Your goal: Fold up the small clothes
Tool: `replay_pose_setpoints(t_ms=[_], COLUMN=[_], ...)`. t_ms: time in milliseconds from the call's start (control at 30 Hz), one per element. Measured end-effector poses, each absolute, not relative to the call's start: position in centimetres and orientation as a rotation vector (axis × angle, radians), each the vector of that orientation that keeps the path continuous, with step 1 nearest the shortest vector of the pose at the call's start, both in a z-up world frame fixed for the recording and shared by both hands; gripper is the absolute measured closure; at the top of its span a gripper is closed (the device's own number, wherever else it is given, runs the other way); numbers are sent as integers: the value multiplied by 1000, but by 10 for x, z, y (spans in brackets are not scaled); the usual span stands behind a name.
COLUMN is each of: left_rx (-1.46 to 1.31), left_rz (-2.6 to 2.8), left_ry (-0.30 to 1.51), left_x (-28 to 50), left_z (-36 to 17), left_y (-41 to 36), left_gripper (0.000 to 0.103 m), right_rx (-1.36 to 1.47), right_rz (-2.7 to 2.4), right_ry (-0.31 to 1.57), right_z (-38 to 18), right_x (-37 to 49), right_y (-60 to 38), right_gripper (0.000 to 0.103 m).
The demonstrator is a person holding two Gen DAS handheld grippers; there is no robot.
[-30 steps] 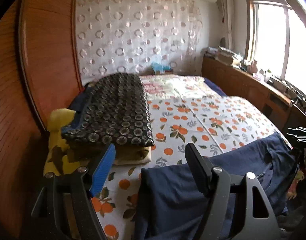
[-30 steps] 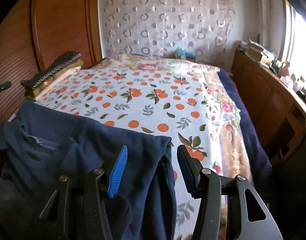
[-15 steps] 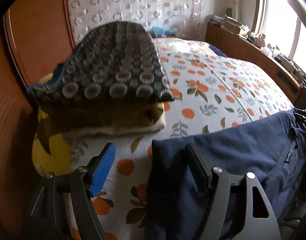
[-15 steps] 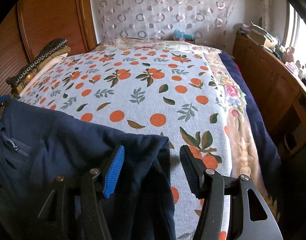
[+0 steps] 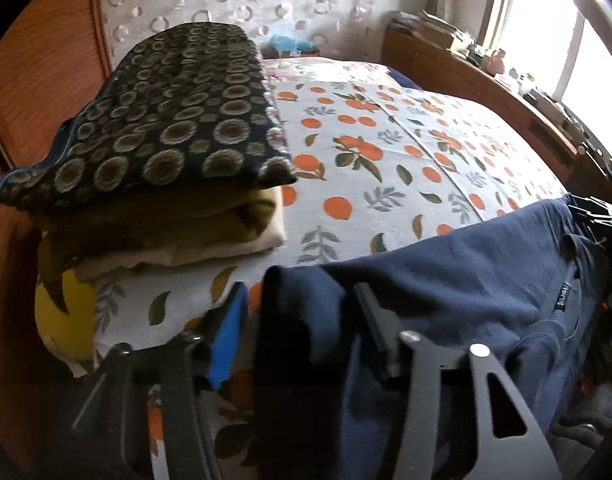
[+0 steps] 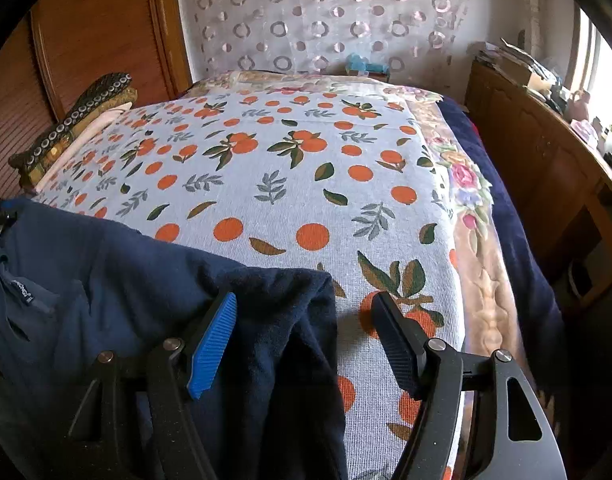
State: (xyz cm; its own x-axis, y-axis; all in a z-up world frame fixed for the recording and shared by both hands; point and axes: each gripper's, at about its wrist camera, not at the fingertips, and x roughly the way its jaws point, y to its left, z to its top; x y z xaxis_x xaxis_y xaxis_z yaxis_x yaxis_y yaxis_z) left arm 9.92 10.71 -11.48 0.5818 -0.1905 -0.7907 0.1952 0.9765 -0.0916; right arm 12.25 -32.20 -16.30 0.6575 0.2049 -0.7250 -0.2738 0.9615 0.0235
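We straddle the navy shirt (image 5: 465, 280) corners on the bed (image 6: 306, 168) with both claws, left claw (image 5: 302, 320) and right claw (image 6: 306, 332), spread, so pinching should come next before folding forward.

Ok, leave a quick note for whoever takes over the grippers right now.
Left gripper: open, a corner of the navy shirt between its fingers. Right gripper: open, the shirt's other corner between its fingers. Shirt lies across the near edge of the bed, not yet folded. Folded stack sits at the left. Left to do: grip both corners, fold the shirt.
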Motion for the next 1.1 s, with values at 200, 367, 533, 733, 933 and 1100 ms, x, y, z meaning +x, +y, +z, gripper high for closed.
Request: replay_pose_setpoints(t_ms=[200, 367, 533, 733, 933, 1100], left_rx=[18, -123, -165, -143, -159, -134], left_rz=[-233, -268, -315, -331, -363, -347], left_ry=[882, 649, 508, 402, 289, 167], left_x=[84, 26, -15, -34, -47, -54], left_z=[-97, -39, 12, 49, 86, 131], left_y=[91, 93, 93, 90, 102, 106], left_gripper=[90, 90, 90, 90, 90, 90], right_rx=[-106, -38, -1, -28, -73, -82], right_rz=[366, 386, 393, 413, 429, 431], right_ry=[794, 718, 546, 395, 277, 148], right_z=[-160, -144, -88, -32, 13, 58], right_x=[115, 84, 28, -24, -67, -100], right_y=[-313, -314, -325, -333, -342, -355], right_gripper=[92, 93, 93, 93, 93, 93])
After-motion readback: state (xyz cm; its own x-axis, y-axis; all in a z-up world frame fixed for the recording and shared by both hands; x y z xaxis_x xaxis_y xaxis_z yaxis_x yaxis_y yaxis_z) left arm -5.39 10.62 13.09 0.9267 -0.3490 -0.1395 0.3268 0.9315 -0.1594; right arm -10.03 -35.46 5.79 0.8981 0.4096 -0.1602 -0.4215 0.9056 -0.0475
